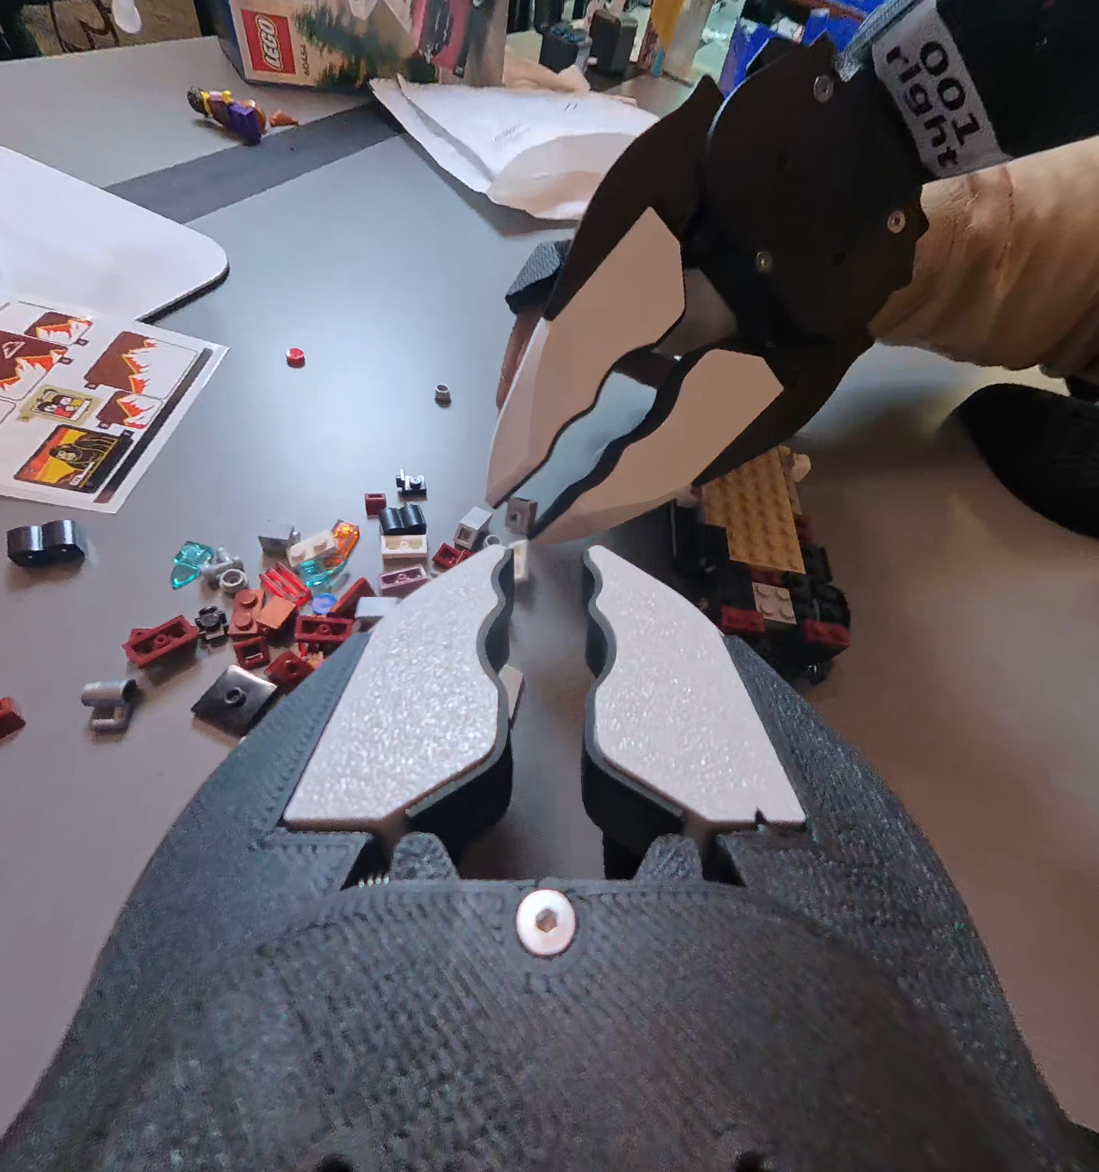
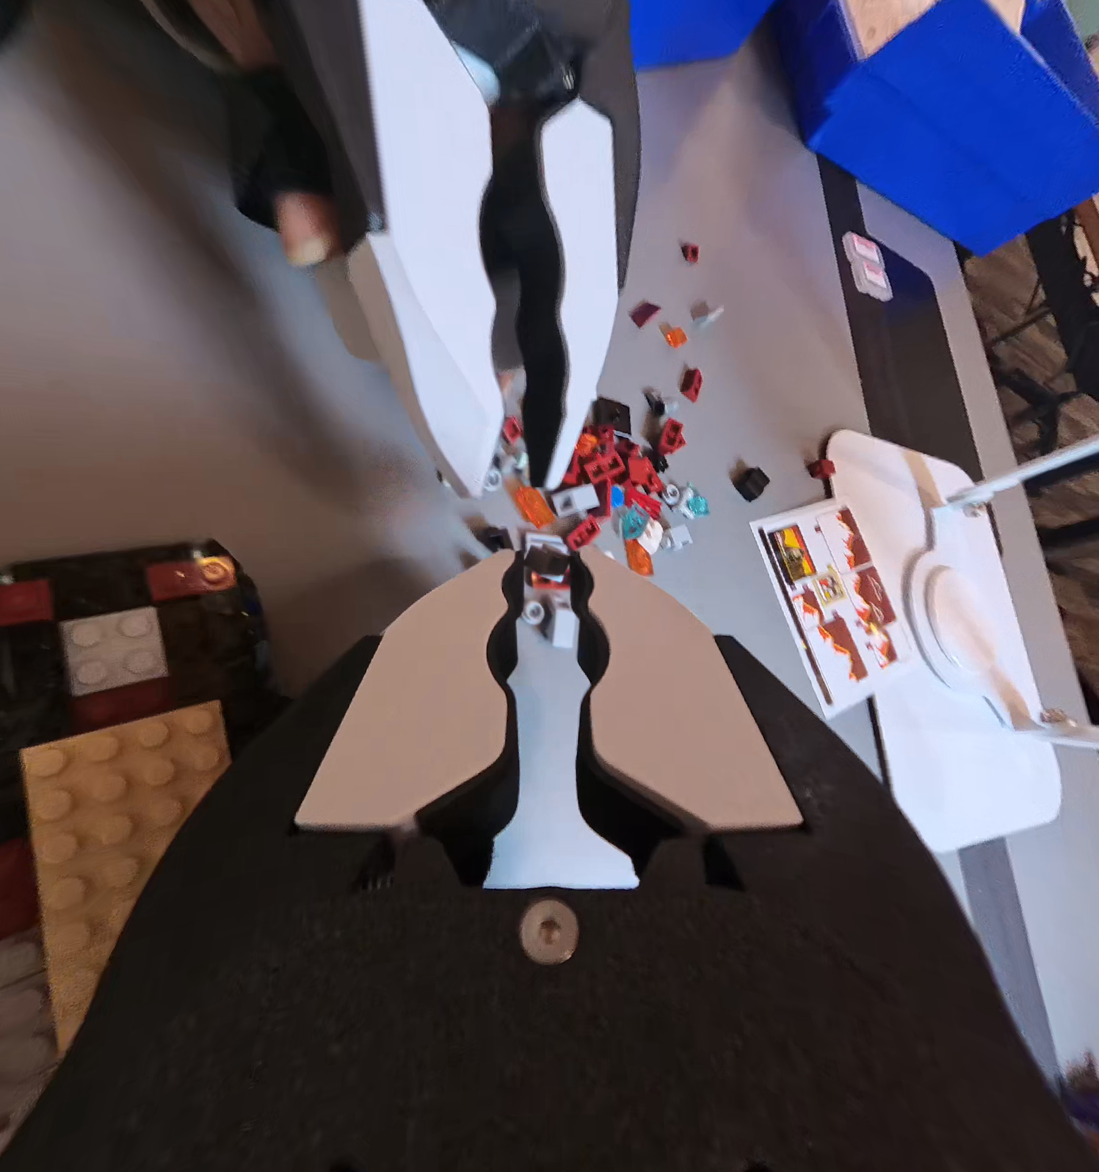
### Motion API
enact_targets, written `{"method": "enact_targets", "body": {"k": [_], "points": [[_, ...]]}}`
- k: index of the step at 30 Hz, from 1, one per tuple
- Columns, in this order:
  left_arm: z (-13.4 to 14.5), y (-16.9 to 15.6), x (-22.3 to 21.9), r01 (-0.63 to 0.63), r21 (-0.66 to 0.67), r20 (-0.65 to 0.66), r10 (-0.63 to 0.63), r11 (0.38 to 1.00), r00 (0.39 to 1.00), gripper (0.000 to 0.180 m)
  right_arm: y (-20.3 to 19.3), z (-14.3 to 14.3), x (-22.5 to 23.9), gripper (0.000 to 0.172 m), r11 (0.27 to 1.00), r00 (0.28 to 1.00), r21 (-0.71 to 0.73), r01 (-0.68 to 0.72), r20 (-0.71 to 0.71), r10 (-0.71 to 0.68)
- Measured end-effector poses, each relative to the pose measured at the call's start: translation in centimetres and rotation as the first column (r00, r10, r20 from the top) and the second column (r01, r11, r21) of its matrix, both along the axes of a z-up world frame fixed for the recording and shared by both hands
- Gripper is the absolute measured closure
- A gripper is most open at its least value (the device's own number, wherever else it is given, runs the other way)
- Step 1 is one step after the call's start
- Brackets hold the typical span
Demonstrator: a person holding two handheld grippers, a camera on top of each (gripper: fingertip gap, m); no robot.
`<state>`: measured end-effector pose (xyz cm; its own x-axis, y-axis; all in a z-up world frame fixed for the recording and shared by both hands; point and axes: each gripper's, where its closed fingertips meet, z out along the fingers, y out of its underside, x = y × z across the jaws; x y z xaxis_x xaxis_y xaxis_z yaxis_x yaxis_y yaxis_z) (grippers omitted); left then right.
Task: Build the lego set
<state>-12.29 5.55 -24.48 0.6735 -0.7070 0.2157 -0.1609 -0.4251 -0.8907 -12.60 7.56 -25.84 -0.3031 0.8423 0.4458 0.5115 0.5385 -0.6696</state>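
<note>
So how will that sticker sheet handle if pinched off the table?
Probably floppy: the sticker sheet looks paper-thin. Likely light, apt to slide when pushed. It lies flat on the table, so an edge may be hard to catch.

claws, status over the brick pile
Left claw open, white bit by one finger. Right claw pinching small dark brick. Loose bricks crowd both.

Brick pile (image 2: 623,482): blurred, small pieces run together.
Toy box (image 1: 318,38): cut off by top edge.
Built model (image 2: 90,729): cropped at left edge.
</note>
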Motion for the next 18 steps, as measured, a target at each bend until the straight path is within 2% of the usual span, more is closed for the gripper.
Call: {"method": "enact_targets", "body": {"k": [2,4,6,11,18], "points": [[-0.6,0.0,-0.2,-0.009,0.005,-0.082,0.009,1.000,0.997,0.161,1.4,-0.5,0.5,0.157,0.997,0.997,0.028,0.070,0.029,-0.071],[-1.0,0.0,-0.5,-0.018,0.015,-0.169,0.021,1.000,0.985,0.160,2.4,-0.5,1.0,0.146,0.992,0.991,0.016,0.124,0.040,-0.124],[-1.3,-0.1,-1.1,-0.023,0.026,-0.252,0.029,0.999,0.967,0.160,2.7,0.5,1.7,0.140,0.988,0.988,-0.025,0.152,0.011,-0.152],[-2.6,-0.3,-3.5,-0.059,-0.008,-0.438,0.049,0.998,0.898,0.157,2.3,3.5,5.8,0.141,0.974,0.976,-0.102,0.203,-0.060,-0.209],[-3.1,0.4,-6.0,-0.120,-0.101,-0.478,0.058,0.988,0.876,0.162,-0.5,3.9,13.4,0.143,0.953,0.959,-0.143,0.267,-0.059,-0.278]]}}
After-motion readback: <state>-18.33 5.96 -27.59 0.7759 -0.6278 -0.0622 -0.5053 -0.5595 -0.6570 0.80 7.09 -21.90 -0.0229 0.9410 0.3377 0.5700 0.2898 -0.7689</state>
